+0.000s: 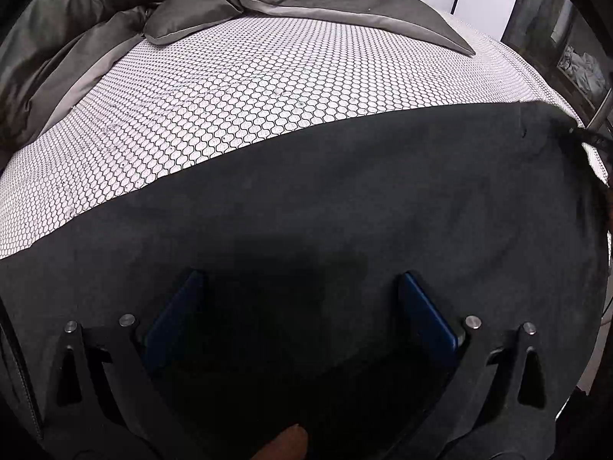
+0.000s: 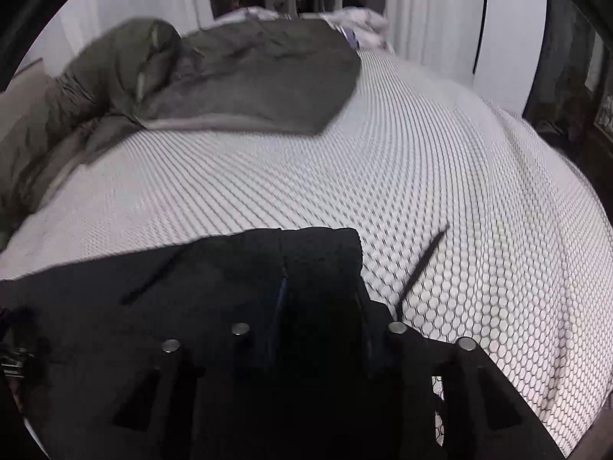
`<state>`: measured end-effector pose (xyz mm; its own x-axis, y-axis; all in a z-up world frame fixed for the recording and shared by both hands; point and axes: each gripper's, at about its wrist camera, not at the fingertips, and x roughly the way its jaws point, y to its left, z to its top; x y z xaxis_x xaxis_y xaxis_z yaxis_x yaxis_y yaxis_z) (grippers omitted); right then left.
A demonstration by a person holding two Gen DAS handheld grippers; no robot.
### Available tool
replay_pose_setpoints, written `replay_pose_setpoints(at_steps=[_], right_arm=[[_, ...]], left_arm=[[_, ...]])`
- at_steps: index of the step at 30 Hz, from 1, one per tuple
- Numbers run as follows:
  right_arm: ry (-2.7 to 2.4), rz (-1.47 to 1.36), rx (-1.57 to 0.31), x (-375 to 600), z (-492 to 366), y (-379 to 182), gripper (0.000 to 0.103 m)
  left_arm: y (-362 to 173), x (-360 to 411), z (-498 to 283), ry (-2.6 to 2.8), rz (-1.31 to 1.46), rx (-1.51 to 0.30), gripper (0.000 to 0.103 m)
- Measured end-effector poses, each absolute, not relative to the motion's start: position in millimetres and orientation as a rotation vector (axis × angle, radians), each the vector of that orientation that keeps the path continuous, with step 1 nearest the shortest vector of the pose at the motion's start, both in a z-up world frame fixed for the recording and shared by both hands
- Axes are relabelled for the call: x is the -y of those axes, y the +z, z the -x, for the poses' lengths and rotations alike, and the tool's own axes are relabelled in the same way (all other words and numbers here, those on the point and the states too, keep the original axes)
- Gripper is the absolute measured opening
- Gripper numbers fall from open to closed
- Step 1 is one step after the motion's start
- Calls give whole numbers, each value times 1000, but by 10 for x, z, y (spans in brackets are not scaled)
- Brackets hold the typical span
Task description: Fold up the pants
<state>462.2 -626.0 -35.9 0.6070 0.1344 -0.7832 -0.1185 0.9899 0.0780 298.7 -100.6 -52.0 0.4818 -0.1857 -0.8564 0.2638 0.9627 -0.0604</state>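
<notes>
Dark grey pants (image 1: 345,199) lie spread flat across the near part of the bed. In the left wrist view my left gripper (image 1: 300,280) hovers just over them, its blue-padded jaws wide apart with nothing between. In the right wrist view the pants (image 2: 115,299) fill the lower left, and my right gripper (image 2: 322,287) is shut on a raised fold of the pants at their waist end. A black drawstring (image 2: 421,264) trails from there onto the sheet.
The bed has a white sheet with a black honeycomb pattern (image 1: 237,88). A rumpled grey-green duvet (image 1: 95,27) and pillow lie at the far end, also in the right wrist view (image 2: 237,80). White curtains (image 2: 433,7) and dark furniture stand beyond.
</notes>
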Motion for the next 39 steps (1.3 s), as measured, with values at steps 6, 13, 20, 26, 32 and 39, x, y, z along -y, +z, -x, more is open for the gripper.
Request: replay_pose_setpoints(at_steps=[6, 13, 20, 26, 32, 39], right_arm=[[-219, 302, -966, 6281, -4691, -679, 47], [16, 242, -704, 5662, -3714, -10, 95], [458, 269, -861, 4628, -3039, -612, 95], [362, 377, -896, 4660, -3047, -922, 99], [228, 280, -968, 5339, -3333, -1003, 102], [293, 267, -863, 5094, -3172, -707, 102]], left_arm=[[-479, 998, -2965, -262, -81, -1011, 102], [-198, 1174, -2466, -421, -72, -957, 102], [-388, 1072, -1993, -398, -221, -969, 102], [-550, -123, -1831, -186, -156, -1004, 103], [-597, -1181, -1537, 84, -118, -992, 103], [-239, -1153, -1403, -46, 45, -883, 102]])
